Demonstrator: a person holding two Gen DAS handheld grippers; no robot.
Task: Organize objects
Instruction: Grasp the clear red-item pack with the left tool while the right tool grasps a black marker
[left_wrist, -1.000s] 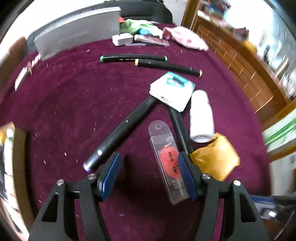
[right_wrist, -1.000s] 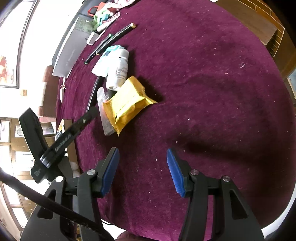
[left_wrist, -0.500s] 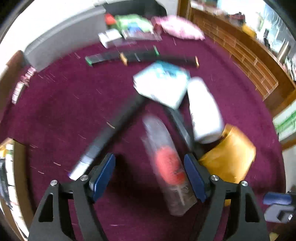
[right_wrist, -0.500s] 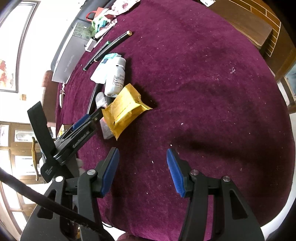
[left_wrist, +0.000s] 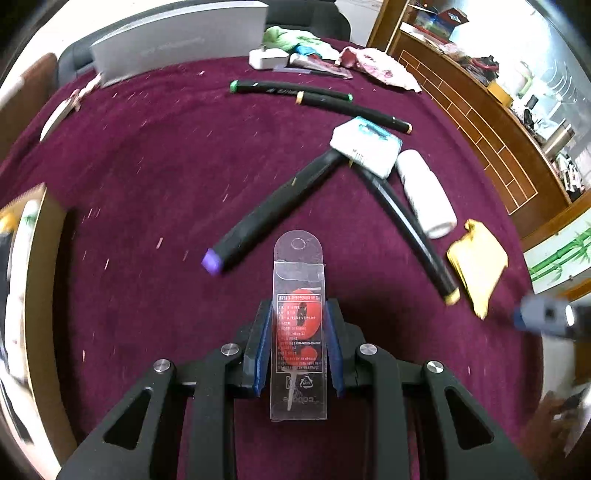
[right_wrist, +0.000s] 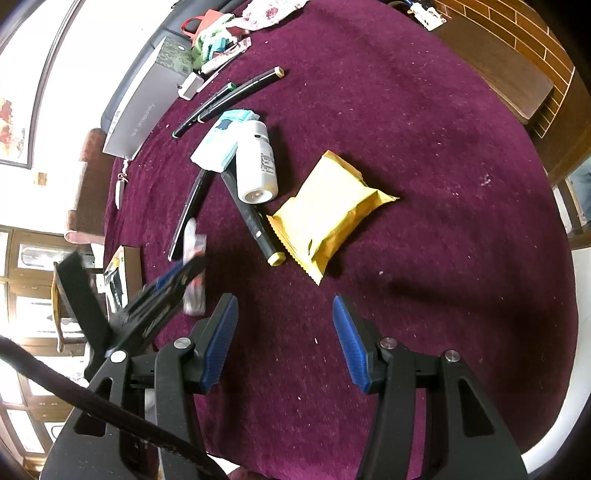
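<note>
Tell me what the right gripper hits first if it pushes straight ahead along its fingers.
Probably the yellow packet. The right gripper is open over bare maroon cloth, and the packet lies first in its line, slightly right of centre; depth is hard to judge.

The bottle (right_wrist: 255, 162) lies between the packet (right_wrist: 327, 216) and card (right_wrist: 218, 142).

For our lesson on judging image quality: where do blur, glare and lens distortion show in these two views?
Left wrist view: the clear packet in the left tongs is sharp, the purple-tipped marker smeared; window glare upper right. Right wrist view: the yellow pouch is crisp, the left tongs blurred; fisheye bends the maroon cloth.
</note>
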